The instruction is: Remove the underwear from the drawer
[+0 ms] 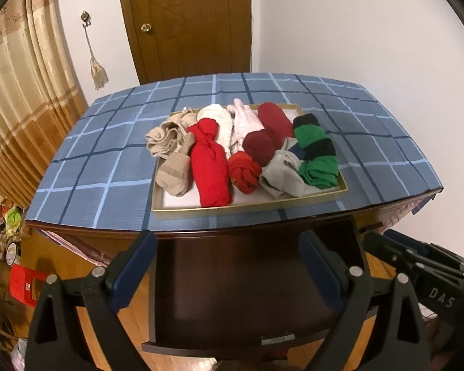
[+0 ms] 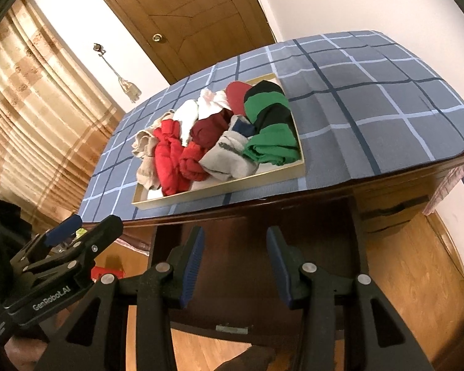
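- The drawer (image 1: 247,293) is the landmark: a dark wooden box pulled out from under the table (image 1: 108,154), with its front edge and metal label nearest the cameras.
- Its inside looks dark and bare in both views. I can make out no underwear in it, though the near part is hidden behind the claws.
- The tray (image 1: 294,201) sits on the table's checked cloth, above and beyond the drawer. It holds rolled and bundled garments.
- Whether any of these is underwear I cannot tell; several look like socks. They include a red roll (image 1: 208,167), a green and black roll (image 1: 317,151), a grey bundle (image 1: 283,173) and a beige bundle (image 1: 170,151).
- The left claw (image 1: 229,266) is spread wide with nothing between its pads. It hangs over the drawer's mouth and points down and forward.
- The right claw (image 2: 235,262) is partly spread, its gap narrower than the left's, and also empty. It too sits over the drawer, just right of the left claw.
- Key relation: the garments lie ahead of and above both claws, past the table edge, not down in the drawer beneath them.
- The red roll's long axis runs from the drawer towards the far side of the table. The green roll lies much the same way, at the tray's right end.
- The left claw seems better lined up with the red roll, and the right with the grey and green pieces. Neither is clearly closer.
- In my judgement the next move is a lift and a forward reach. The jaws should cross a roll's long axis to pinch its narrow width.
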Tool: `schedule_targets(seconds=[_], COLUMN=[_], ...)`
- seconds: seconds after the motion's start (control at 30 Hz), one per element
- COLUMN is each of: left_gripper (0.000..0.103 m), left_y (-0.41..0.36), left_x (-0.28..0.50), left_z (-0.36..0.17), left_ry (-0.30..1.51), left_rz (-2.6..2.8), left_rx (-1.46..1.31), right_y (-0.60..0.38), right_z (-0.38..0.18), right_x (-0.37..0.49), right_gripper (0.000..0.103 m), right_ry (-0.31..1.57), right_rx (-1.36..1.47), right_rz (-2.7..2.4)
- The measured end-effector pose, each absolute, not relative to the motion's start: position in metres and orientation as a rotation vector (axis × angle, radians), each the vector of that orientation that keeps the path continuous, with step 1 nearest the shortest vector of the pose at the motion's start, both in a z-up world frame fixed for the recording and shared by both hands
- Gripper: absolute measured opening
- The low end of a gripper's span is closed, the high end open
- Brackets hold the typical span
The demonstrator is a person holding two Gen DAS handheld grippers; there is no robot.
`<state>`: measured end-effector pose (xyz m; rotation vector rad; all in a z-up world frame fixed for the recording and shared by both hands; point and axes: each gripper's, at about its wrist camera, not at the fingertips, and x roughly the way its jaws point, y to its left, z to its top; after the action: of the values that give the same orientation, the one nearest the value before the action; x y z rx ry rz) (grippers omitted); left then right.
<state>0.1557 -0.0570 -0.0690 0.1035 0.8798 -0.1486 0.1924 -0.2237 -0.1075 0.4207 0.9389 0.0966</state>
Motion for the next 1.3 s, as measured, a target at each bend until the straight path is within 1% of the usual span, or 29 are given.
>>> schedule_targets(seconds=[0.13, 0.2, 0.23, 0.6, 0.73, 0.83, 1.3], left_gripper=[0.095, 0.095, 0.095, 0.095, 0.099, 0.099, 0.102], left_y=[-0.05, -0.048, -0.047, -0.038, -0.034, -0.03, -0.03], left_x=[0.145, 0.14, 0.136, 0.114, 0.108, 0.103, 0.099], left_z=[-0.06, -0.055, -0.051, -0.025, -0.014, -0.004, 0.008], left_ry=[0.856, 0.842, 0.827, 0.722, 0.685, 0.655, 0.61], left_rz=[-0.146, -0.15, -0.149, -0.153, -0.115, -0.106, -0.093], left_rx=[0.09, 0.088, 0.091, 0.083, 0.091, 0.082, 0.077], right_y=[-0.218, -0.214, -0.212, -0.2, -0.204, -0.206, -0.204], right_z=[-0.094, -0.085, -0.081, -0.046, -0.036, -0.028, -0.011], right_x=[0.18, 0.175, 0.172, 0.144, 0.14, 0.137, 0.13], right_gripper=[0.047, 0.062, 0.063, 0.064, 0.064, 0.064, 0.065], right_ry=[0.903, 0.879, 0.863, 0.733, 0.707, 0.684, 0.62], right_rx=[0.416, 0.411, 0.411, 0.367, 0.371, 0.369, 0.34], right_rz=[0.119, 0.126, 0.13, 0.101, 0.078, 0.064, 0.059])
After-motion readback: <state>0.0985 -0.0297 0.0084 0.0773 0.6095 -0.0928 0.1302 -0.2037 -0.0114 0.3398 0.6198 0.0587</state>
